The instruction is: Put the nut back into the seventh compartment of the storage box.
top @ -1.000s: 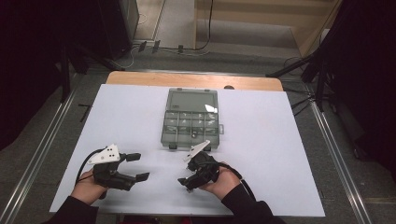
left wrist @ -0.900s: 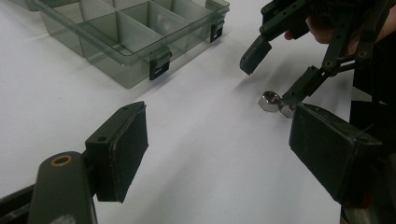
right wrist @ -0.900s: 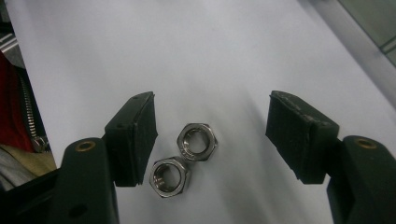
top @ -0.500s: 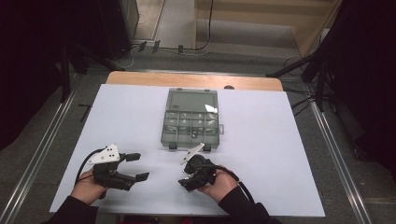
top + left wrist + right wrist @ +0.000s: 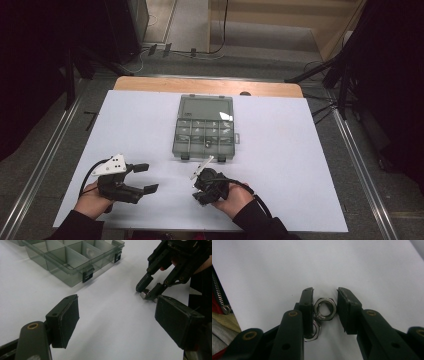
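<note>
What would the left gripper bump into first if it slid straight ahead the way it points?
Probably the right gripper, closing on a metal nut just ahead; the bare table lies between, though depth is hard to judge.

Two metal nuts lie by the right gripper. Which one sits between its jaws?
The farther nut, lying flat between the right gripper's just-closing jaws. The nearer nut lies half hidden under one jaw.

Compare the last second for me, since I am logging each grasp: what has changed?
The right gripper has just been closing its jaws around a hex nut on the white table, drawing slightly back from the compartment box. A second nut lies beside its left jaw. The left gripper stayed open and in place; the box did not move.
</note>
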Demonstrator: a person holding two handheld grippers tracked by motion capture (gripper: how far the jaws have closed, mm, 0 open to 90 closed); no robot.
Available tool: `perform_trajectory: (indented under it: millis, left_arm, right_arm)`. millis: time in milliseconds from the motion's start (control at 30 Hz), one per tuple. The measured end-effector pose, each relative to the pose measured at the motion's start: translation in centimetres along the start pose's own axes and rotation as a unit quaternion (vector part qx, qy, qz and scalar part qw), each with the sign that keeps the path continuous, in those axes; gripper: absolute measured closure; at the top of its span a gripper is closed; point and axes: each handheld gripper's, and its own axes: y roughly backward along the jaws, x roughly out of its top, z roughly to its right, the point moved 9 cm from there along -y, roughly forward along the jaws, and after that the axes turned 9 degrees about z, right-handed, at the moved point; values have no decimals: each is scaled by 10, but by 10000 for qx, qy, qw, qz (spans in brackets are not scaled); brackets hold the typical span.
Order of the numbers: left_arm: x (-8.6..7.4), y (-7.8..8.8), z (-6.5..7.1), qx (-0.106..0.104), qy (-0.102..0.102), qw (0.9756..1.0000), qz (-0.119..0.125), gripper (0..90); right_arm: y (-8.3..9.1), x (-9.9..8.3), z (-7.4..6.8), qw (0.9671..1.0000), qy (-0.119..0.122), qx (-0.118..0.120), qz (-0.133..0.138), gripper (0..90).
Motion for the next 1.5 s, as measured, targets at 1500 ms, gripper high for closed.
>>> perform_trajectory:
  millis: [1500]
  left_arm:
    - [-2, -1, 1, -5, -69, 9999, -91, 198]
  right_arm:
    - [42, 24, 29, 9952, -438, 245, 845, 693]
